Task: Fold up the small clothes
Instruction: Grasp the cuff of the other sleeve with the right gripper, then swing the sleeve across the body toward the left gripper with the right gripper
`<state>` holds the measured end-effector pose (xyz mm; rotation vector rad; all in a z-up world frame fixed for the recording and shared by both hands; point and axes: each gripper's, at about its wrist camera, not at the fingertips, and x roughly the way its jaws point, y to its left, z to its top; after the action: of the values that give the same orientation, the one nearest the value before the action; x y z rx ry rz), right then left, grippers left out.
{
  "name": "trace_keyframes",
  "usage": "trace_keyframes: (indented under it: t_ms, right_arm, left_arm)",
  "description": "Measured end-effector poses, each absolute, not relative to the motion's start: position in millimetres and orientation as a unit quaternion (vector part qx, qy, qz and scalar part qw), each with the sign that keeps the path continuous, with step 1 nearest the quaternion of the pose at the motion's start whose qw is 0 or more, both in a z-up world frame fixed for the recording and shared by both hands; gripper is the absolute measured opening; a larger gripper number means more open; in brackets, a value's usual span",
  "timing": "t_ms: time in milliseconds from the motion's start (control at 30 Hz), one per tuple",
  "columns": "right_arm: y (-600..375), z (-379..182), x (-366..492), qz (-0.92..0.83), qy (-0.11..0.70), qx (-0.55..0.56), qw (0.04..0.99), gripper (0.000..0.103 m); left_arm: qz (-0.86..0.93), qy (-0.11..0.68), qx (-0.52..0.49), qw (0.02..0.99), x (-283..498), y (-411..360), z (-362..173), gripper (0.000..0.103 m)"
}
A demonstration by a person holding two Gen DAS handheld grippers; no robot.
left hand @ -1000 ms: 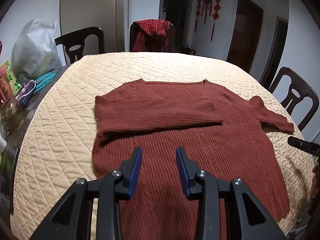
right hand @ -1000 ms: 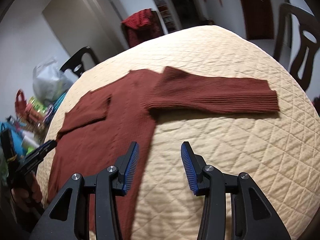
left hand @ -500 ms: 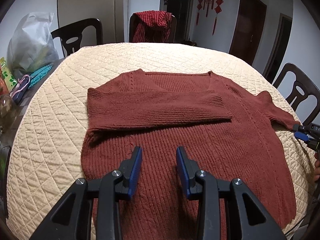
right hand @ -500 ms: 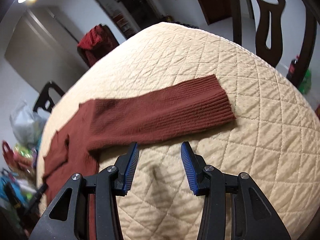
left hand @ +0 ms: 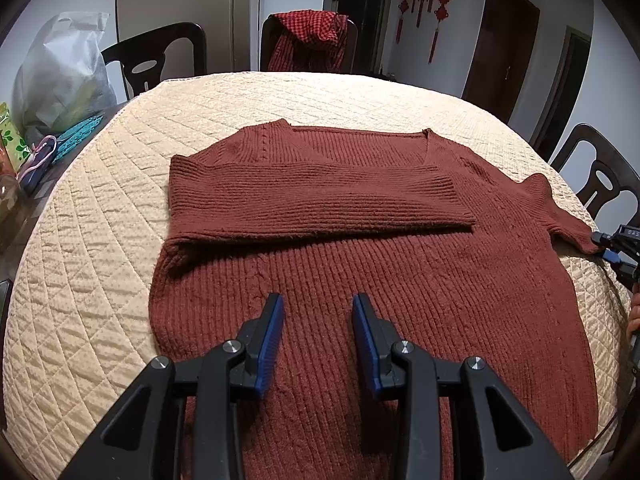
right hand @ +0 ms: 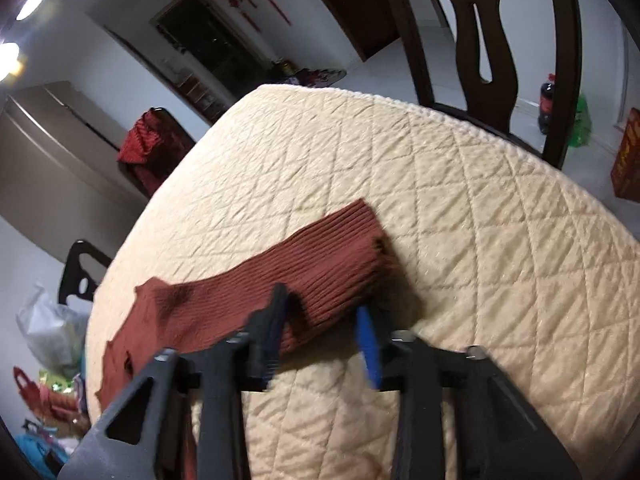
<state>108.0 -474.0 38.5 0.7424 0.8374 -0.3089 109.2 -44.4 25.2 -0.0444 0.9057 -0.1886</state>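
A: So, where is the sweater (left hand: 360,280)?

B: It is flat on the quilt (left hand: 100,280), neckline at 12 o'clock in the left view and hem toward 6. One sleeve (left hand: 312,204) is folded across the chest and ends at about 2 o'clock from the left claw.

A: And the left claw (left hand: 318,320)?

B: It hangs over the lower body of the sweater with its jaws apart. There is only knit below the gap, nothing between the pads.

A: What about the other sleeve?

B: It runs out to 3 o'clock in the left view. The right claw (left hand: 604,246) sits at its cuff there, at the picture's edge.

A: Is the claw clamped on it?

B: I cannot tell. In the right view the cuff (right hand: 344,256) lies between the jaws of the right claw (right hand: 322,320), and they have just been closing on it. The picture is blurred, so I cannot see whether the pads press the cloth.

A: Which way does that sleeve run in the right view?

B: It goes from the claw toward 8 o'clock, where it joins the body. A chair (right hand: 480,40) stands behind the table at 1 o'clock.
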Motion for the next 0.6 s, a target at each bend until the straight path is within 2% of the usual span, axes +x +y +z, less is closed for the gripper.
trace_keyframes:
  t_ms: [67, 300, 467, 600]
  right_arm:
    - [-477, 40, 112, -0.143, 0.393, 0.353, 0.837, 0.005]
    - [-442, 93, 137, -0.068, 0.363, 0.301, 0.879, 0.005]
    - [-374, 128, 167, 0.043, 0.358, 0.250, 0.899, 0.005]
    - [-305, 132, 188, 0.129, 0.372, 0.208, 0.895, 0.005]
  left_arm:
    - [-0.092, 0.437, -0.023, 0.895, 109, -44, 25, 0.039]
    - [-0.098, 0.438, -0.033, 0.893, 111, -40, 27, 0.039]
    - [-0.102, 0.424, -0.035, 0.899, 107, -35, 40, 0.039]
    - [-0.098, 0.411, -0.034, 0.906, 106, -27, 53, 0.039]
